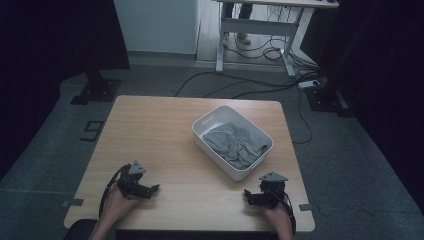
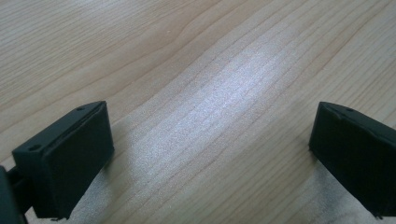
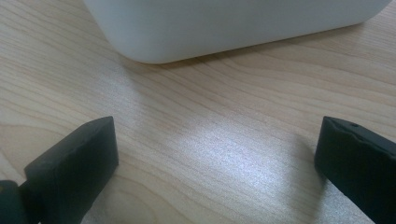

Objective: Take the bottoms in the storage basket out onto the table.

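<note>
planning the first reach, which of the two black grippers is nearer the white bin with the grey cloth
The right gripper: the white plastic bin sits just ahead of it; the left gripper rests farther off.

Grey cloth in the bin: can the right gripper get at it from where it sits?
Probably yes. The right gripper rests open on the table just in front of the white bin. The bin is open-topped, the cloth lies uncovered, and nothing stands between them.

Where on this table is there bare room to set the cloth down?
The wooden table is bare left of the white bin holding the grey cloth, and between the left gripper and right gripper. It is tight only between the bin and the right edge.
</note>
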A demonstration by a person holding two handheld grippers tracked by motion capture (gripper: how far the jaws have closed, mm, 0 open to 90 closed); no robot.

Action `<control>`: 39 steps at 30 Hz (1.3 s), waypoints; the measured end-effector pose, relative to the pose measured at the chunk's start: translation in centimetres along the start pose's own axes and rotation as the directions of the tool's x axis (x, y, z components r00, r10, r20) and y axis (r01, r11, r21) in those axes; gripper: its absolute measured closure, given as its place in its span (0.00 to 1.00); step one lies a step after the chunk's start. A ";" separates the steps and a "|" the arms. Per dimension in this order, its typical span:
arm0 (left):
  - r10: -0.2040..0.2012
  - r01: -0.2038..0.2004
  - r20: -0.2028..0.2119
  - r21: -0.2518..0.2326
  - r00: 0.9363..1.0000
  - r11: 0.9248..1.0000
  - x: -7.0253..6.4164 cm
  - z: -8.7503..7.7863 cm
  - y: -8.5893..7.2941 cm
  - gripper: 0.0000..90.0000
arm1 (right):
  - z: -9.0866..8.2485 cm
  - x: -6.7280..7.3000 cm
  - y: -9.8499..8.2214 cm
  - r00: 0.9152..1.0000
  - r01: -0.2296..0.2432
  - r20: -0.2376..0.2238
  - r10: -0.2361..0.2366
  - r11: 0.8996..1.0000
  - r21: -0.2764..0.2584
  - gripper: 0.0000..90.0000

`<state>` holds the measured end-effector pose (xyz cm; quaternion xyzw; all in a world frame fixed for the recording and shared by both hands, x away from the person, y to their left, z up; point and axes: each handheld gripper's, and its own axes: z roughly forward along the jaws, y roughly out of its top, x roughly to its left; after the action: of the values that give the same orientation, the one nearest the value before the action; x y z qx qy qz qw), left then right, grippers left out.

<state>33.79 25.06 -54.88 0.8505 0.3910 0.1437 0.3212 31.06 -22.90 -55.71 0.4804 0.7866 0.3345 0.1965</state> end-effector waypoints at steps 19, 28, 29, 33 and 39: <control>-0.002 0.002 -0.002 0.001 1.000 1.000 0.0 0.0 0.0 0.00 | -0.1 0.0 0.1 1.000 0.001 -0.002 -0.001 1.000 0.011 0.00; -0.002 0.002 -0.002 0.001 1.000 1.000 0.0 0.0 0.0 0.00 | -1.5 -0.7 0.4 0.997 -0.064 -0.044 0.064 0.998 0.010 0.00; -0.003 0.003 -0.002 0.001 1.000 1.000 0.0 0.0 0.0 0.00 | -1.8 -0.7 0.5 0.997 -0.059 -0.048 0.059 0.998 0.010 0.00; -0.003 0.003 -0.002 0.000 1.000 1.000 0.0 0.0 0.0 0.00 | -2.9 -0.6 1.0 0.998 -0.036 -0.053 0.036 0.999 0.010 0.00; -0.002 0.002 -0.002 0.001 1.000 1.000 0.0 0.0 0.0 0.00 | -4.6 -0.4 2.3 0.996 -0.022 -0.086 0.022 1.000 0.001 0.00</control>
<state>33.81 25.04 -54.87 0.8501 0.3923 0.1440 0.3206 29.82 -24.10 -50.87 0.4741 0.7890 0.3571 0.1587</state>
